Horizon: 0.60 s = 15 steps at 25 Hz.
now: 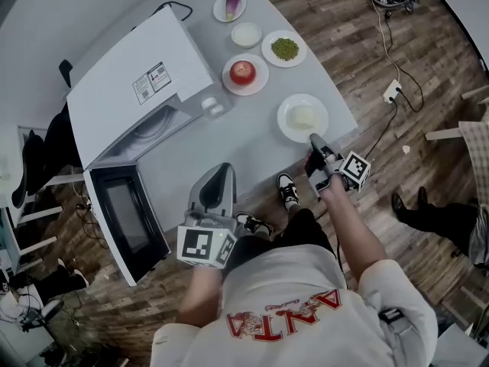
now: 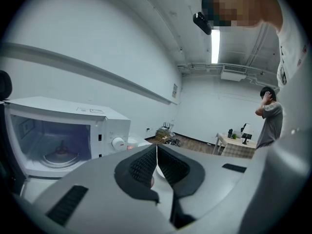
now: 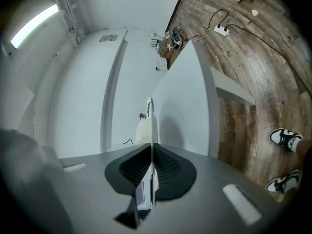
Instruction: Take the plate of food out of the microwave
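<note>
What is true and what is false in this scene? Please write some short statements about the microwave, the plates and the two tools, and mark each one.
1. The door of the microwave is open. True.
2. A plate of food stands inside the microwave. False: only the bare turntable shows inside.
3. The right tool is shut on the rim of the plate of pale food. True.
4. The left tool holds the apple. False: it is shut and empty; the apple lies on a small plate on the table.

Bright, even light from a ceiling strip lamp (image 2: 215,45); soft shadows on the bench (image 1: 244,138). Heavy fisheye bending, dark corners; the near jaws seem slightly blurred.
</note>
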### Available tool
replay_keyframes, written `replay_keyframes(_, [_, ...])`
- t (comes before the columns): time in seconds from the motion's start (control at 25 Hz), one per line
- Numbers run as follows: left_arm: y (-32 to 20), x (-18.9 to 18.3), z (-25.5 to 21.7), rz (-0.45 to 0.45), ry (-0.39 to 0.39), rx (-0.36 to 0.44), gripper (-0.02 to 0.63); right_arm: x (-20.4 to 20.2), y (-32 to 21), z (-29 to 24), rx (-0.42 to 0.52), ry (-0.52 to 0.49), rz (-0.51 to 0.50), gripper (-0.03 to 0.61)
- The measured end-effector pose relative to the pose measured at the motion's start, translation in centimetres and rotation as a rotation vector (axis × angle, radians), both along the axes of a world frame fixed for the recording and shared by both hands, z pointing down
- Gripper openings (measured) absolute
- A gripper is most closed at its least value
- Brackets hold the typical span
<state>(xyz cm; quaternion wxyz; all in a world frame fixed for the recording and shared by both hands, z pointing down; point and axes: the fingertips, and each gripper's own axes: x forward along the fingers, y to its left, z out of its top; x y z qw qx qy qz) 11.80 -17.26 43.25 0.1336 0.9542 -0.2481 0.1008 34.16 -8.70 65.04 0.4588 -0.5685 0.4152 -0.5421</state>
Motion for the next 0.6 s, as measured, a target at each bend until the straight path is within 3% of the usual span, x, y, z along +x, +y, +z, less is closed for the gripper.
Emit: replay_keyframes(0.6, [-0.1,0.3,0.7,0.001,-0.016,-0.013,0.012,0.2,-0.2,2.3,-0.038,-0.017,0.014,0.017])
